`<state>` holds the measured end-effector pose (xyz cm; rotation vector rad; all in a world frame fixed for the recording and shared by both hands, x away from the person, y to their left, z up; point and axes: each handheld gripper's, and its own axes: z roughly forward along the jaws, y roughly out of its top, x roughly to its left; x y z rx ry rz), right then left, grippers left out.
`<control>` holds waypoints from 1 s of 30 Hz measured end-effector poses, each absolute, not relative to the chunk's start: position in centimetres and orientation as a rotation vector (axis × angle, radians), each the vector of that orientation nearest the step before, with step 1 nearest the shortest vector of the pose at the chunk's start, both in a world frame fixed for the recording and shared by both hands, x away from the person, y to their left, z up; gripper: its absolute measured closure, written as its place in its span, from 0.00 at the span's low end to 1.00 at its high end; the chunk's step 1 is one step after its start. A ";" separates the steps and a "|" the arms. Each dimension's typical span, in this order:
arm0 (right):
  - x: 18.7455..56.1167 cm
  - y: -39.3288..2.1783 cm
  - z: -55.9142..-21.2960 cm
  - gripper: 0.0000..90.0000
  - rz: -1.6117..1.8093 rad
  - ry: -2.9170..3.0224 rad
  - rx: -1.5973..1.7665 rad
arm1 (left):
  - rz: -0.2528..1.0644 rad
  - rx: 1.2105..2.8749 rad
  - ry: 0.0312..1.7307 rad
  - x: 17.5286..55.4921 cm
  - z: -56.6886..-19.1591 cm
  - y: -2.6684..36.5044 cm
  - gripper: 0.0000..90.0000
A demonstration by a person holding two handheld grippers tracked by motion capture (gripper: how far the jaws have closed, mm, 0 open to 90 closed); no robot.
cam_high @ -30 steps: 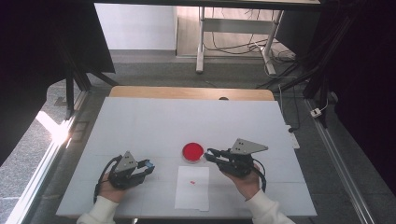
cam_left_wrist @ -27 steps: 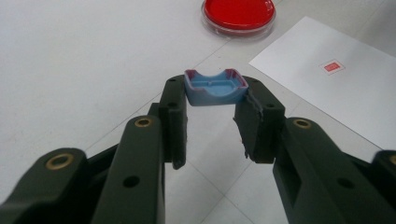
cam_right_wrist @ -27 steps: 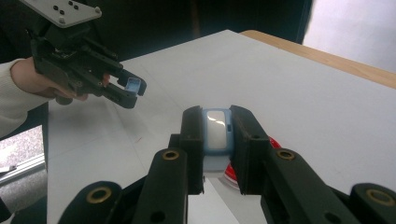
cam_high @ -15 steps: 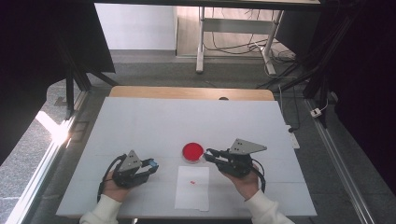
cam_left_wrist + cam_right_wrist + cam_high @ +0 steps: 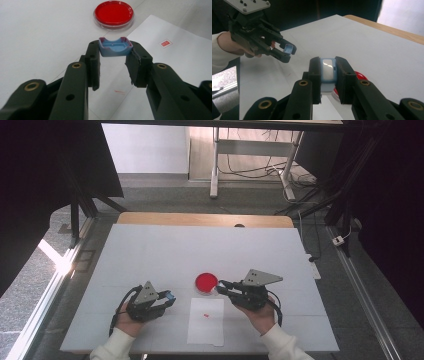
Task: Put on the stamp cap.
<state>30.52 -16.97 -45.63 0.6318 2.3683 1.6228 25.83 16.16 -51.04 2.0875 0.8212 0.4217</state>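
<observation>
In the left gripper view my left gripper point(image 5: 116, 51) is shut on a small blue tray-shaped piece point(image 5: 115, 46), pinched at the tips of its jaws. Beyond it stands a round red dish point(image 5: 113, 13) with a clear rim. In the high view the left gripper point(image 5: 169, 299) is left of a white sheet point(image 5: 206, 330). My right gripper point(image 5: 328, 64) is shut on a pale blue block with a white face point(image 5: 327, 71). In the high view the right gripper point(image 5: 221, 287) points left, its tips beside the red dish point(image 5: 206, 282).
The white sheet point(image 5: 180, 62) carries a small red square mark point(image 5: 165, 43) and lies on the white table point(image 5: 165, 250). A wooden strip point(image 5: 205, 219) edges the table's far side. Dark frames and cables stand beyond it.
The left gripper has shifted a little to the right, toward the sheet, with the blue piece still in it. The right gripper has kept still.
</observation>
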 end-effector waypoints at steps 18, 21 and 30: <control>30.4 -16.5 -45.7 0.84 1.617 2.394 0.631 | 0.401 2.119 0.753 26.2 -51.0 13.4 0.71; 30.4 -16.5 -45.7 0.84 1.616 2.397 0.630 | 0.397 2.125 0.741 26.3 -51.0 12.9 0.71; 30.4 -16.4 -45.6 0.84 1.610 2.405 0.629 | 0.394 2.139 0.724 26.3 -51.1 12.2 0.71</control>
